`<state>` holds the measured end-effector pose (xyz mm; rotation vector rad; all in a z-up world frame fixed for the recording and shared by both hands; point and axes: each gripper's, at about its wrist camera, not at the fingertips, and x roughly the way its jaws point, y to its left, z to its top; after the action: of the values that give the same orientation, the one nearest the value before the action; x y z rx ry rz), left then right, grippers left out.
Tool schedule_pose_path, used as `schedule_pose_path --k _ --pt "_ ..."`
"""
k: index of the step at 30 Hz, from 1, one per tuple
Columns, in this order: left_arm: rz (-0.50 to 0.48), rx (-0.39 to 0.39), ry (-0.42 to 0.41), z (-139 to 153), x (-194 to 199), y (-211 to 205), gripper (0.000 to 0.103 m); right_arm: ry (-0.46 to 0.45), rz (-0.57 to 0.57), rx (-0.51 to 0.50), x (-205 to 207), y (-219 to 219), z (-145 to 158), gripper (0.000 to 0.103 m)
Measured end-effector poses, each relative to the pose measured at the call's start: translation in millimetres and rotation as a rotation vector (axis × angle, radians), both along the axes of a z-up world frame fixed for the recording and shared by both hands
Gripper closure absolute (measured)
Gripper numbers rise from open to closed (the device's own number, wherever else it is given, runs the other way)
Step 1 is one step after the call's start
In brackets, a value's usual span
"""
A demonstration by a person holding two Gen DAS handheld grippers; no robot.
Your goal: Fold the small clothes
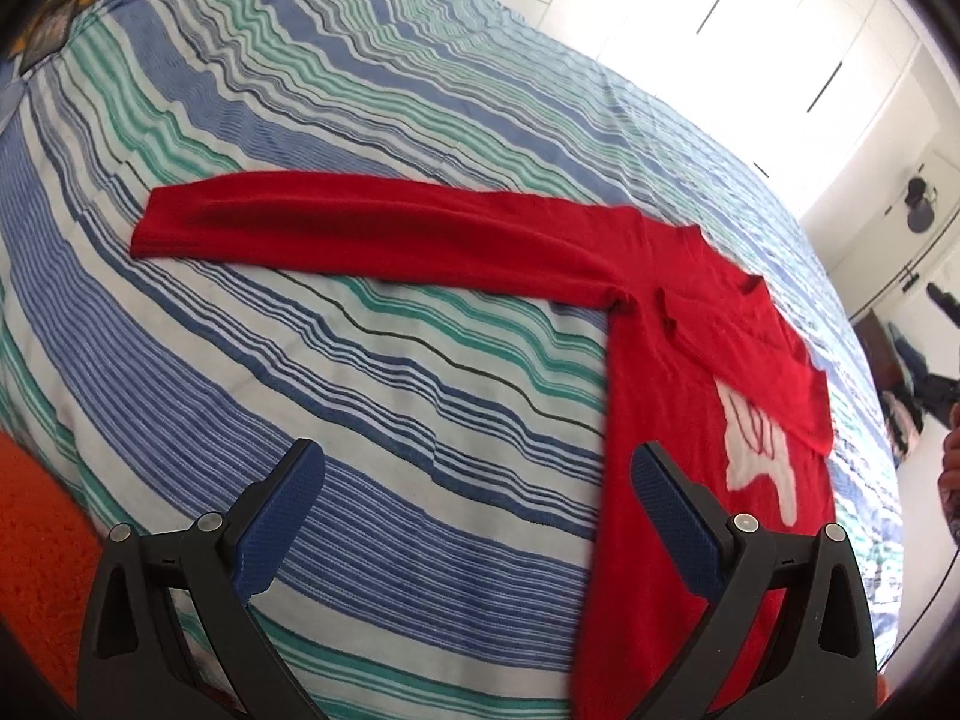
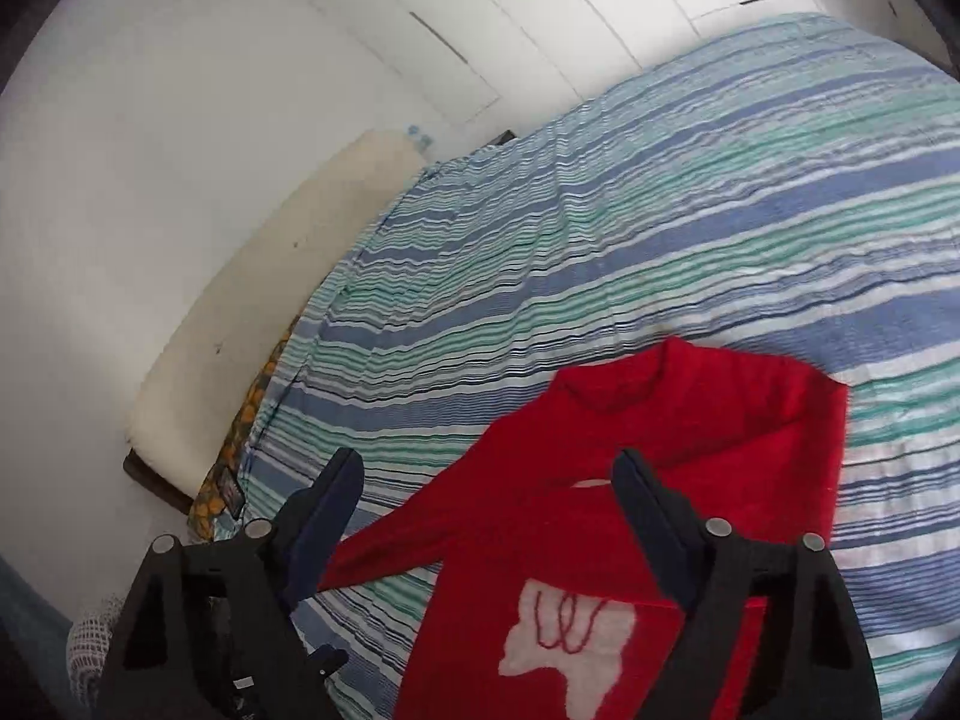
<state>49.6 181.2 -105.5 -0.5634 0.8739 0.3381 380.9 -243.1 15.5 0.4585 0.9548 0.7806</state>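
Two grippers, left gripper (image 1: 477,474) and right gripper (image 2: 486,483), hang with jaws apart and empty above a red sweater (image 1: 678,360) spread on a striped bedspread (image 1: 360,120), one sleeve (image 1: 360,228) outstretched, the other folded across its chest.

I see a bright red sweater (image 1: 660,312) with a white patch (image 1: 759,450) on its front, and on that patch thin red looping lines. Under it lies a bedspread (image 1: 360,120) striped in blue, teal green and white, with a few thin dark lines. My left gripper (image 1: 477,480) is black with blue textured pads (image 1: 276,516); my right gripper (image 2: 486,483) is black with dark blue pads. At the bed's edge I see an orange-and-green patterned cloth (image 2: 240,450), a cream cushion (image 2: 270,276) and white cupboard doors (image 1: 750,30).
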Motion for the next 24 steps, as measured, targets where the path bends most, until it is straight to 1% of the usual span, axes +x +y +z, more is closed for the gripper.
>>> schedule_pose_path --k 2,4,5,6,7,8,9,10,11,13,15,16,18,19,20,23,24 --pt "-0.022 0.018 0.006 0 2 -5 0.001 0.1 -0.026 0.025 12 -11 -30 0.024" --pt "-0.043 0.046 0.009 1 3 -11 0.001 0.214 -0.079 0.016 18 -26 -76 0.024" --pt "-0.053 0.058 0.016 0 3 -13 0.001 0.276 -0.119 -0.024 19 -34 -105 0.025" --pt "-0.058 0.063 0.023 -1 4 -14 0.001 0.333 -0.175 -0.101 23 -43 -133 0.025" --pt "-0.063 0.066 0.031 -2 4 -15 0.001 0.387 -0.237 -0.192 24 -56 -161 0.029" --pt "-0.066 0.065 0.036 -3 5 -16 0.001 0.41 -0.273 -0.207 21 -66 -178 0.054" --pt "-0.067 0.062 0.041 -5 5 -16 0.001 0.402 -0.304 -0.188 16 -75 -184 0.072" --pt "-0.068 0.061 0.045 -6 6 -16 0.001 0.384 -0.321 -0.151 12 -83 -183 0.073" --pt "-0.069 0.06 0.051 -7 7 -16 0.001 0.369 -0.318 -0.132 8 -88 -177 0.072" --pt "-0.071 0.059 0.066 -11 10 -16 0.001 0.288 -0.284 -0.184 -6 -93 -154 0.067" --pt "-0.073 0.056 0.082 -14 13 -15 0.001 0.16 -0.248 -0.274 -27 -101 -124 0.051" --pt "-0.07 0.053 0.088 -15 13 -15 0.001 0.092 -0.238 -0.331 -43 -106 -109 0.048" --pt "-0.062 0.035 0.102 -19 12 -12 0.001 0.009 -0.248 -0.427 -67 -124 -101 0.037" --pt "-0.058 0.023 0.11 -21 12 -11 0.001 -0.003 -0.27 -0.456 -78 -134 -102 0.035" --pt "-0.051 0.011 0.116 -23 12 -9 0.001 0.006 -0.288 -0.466 -85 -143 -106 0.033" --pt "-0.022 -0.023 0.111 -23 9 -1 0.001 0.093 -0.328 -0.473 -106 -168 -135 0.033" --pt "-0.012 -0.043 0.098 -22 8 4 0.001 0.104 -0.345 -0.455 -115 -176 -143 0.033"
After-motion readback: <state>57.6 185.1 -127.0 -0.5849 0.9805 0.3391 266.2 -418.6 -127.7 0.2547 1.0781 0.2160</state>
